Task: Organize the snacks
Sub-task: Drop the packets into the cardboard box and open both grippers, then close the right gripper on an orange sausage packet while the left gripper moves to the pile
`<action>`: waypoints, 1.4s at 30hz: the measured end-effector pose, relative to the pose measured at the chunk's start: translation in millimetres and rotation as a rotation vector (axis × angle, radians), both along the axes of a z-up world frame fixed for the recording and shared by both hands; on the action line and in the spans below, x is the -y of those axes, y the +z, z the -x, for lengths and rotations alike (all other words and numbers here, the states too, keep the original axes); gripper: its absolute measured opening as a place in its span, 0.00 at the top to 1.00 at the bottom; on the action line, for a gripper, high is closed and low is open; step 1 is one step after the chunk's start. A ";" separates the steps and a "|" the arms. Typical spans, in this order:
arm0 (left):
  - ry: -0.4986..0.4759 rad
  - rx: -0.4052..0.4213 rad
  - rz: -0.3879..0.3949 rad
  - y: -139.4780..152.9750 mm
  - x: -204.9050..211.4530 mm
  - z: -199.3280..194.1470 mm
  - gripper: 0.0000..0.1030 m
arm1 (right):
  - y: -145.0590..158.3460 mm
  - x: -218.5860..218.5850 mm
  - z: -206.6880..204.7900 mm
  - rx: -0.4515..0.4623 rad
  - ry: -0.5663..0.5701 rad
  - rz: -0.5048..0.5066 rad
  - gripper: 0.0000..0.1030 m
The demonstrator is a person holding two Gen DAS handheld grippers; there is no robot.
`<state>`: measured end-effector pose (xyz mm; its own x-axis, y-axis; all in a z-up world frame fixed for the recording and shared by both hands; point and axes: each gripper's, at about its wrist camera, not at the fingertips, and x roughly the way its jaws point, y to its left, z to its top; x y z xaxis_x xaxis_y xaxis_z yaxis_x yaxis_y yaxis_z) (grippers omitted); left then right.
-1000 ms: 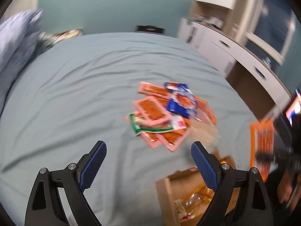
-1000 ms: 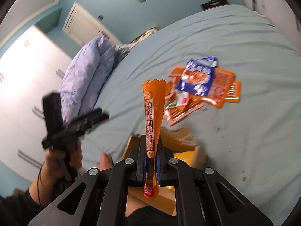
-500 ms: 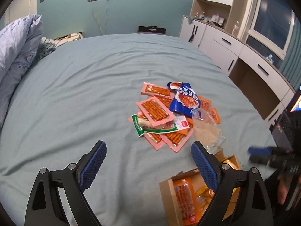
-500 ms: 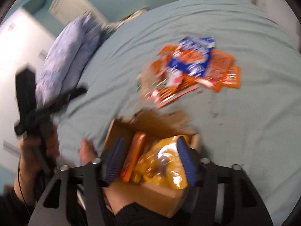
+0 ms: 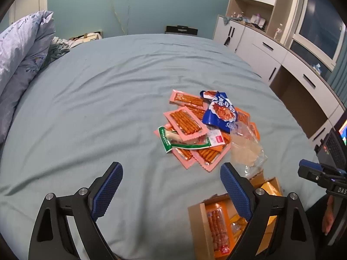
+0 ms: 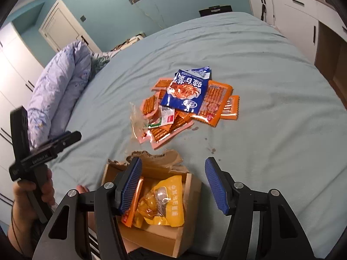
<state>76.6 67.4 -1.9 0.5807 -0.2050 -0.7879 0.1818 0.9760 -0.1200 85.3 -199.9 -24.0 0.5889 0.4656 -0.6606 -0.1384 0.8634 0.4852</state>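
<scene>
Snacks: a loose heap of packets [image 5: 195, 134] lies near the middle of the bed [image 5: 97, 99], with more already in the cardboard box [image 6: 151, 197] at the bed's near edge.
Left claw [image 5: 171, 189]: wide open, holding nothing, hovering above bare sheet; the heap lies ahead of it and slightly to its right.
Pink stick packet [image 5: 184, 120]: topmost on the heap's left side, its long axis running diagonally from far-left to near-right across the left claw's line of sight.
Green-edged packet [image 5: 184, 142]: just beside it, at the heap's near edge, closest to the left claw.
Blue bag [image 6: 186, 91]: sits on top of the heap's right half, over orange packets.
Cardboard box: directly under the right claw, with an orange packet [image 6: 132, 203] and a yellow bag [image 6: 164, 201] inside.
Right claw [image 6: 173, 186]: wide open and empty above the box; the heap lies straight ahead.
Nearer claw, by my judgement: roughly equal reach; the left faces the pink packets, the right the blue bag.
</scene>
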 end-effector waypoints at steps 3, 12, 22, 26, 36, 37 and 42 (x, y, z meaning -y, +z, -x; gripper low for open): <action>-0.008 -0.002 -0.016 -1.2 3.2 0.2 0.10 | -0.8 -2.8 0.0 0.005 -0.001 0.019 0.42; -0.025 -0.009 -0.066 -3.5 10.0 0.7 0.10 | -2.8 1.2 -2.0 0.007 -0.046 0.030 0.42; -0.029 -0.016 -0.087 -5.2 13.5 -2.0 0.10 | -1.3 -8.2 -7.5 0.018 -0.041 0.087 0.42; -0.031 -0.020 -0.111 -8.0 16.6 -5.8 0.10 | -1.4 -4.0 -12.8 0.022 -0.061 0.091 0.42; -0.009 -0.036 -0.124 -14.6 18.1 -24.1 0.10 | 9.3 1.3 -8.9 0.114 -0.195 0.241 0.42; -0.006 -0.038 -0.122 -15.3 17.8 -25.9 0.10 | 9.5 2.3 -9.0 0.112 -0.212 0.249 0.42; 0.016 -0.045 -0.125 -19.7 14.7 -39.6 0.10 | -0.6 8.6 -20.5 0.032 -0.265 0.228 0.42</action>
